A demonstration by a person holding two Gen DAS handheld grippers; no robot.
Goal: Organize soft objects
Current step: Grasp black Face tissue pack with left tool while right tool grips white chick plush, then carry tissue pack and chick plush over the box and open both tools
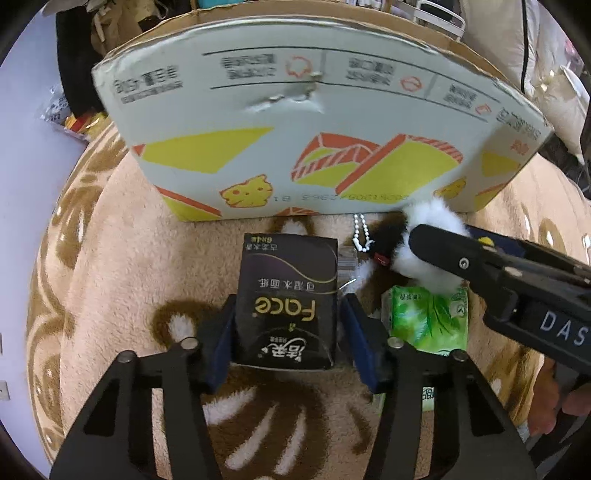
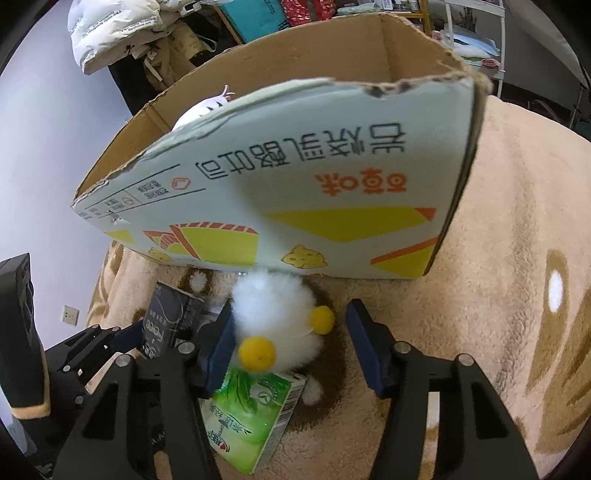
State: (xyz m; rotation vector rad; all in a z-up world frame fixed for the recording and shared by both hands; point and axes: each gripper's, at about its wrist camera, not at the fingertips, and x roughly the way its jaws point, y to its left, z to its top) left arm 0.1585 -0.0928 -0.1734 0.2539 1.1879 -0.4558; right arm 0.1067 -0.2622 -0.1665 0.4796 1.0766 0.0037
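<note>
A black tissue pack (image 1: 288, 299) lies on the blanket between the fingers of my left gripper (image 1: 286, 338), which is open around it; the pads look just apart from its sides. It also shows in the right wrist view (image 2: 168, 317). A white fluffy toy with yellow pompoms (image 2: 275, 317) lies in front of the cardboard box (image 2: 295, 192). My right gripper (image 2: 291, 347) is open around the toy, left pad touching it. A green tissue pack (image 2: 255, 413) lies under the toy; it also shows in the left wrist view (image 1: 428, 321).
The open box (image 1: 295, 129) stands on a beige patterned blanket (image 2: 498, 295) with a white soft item (image 2: 203, 107) inside. A bead chain (image 1: 360, 236) lies by the box. Bags and clutter (image 2: 118, 33) stand behind.
</note>
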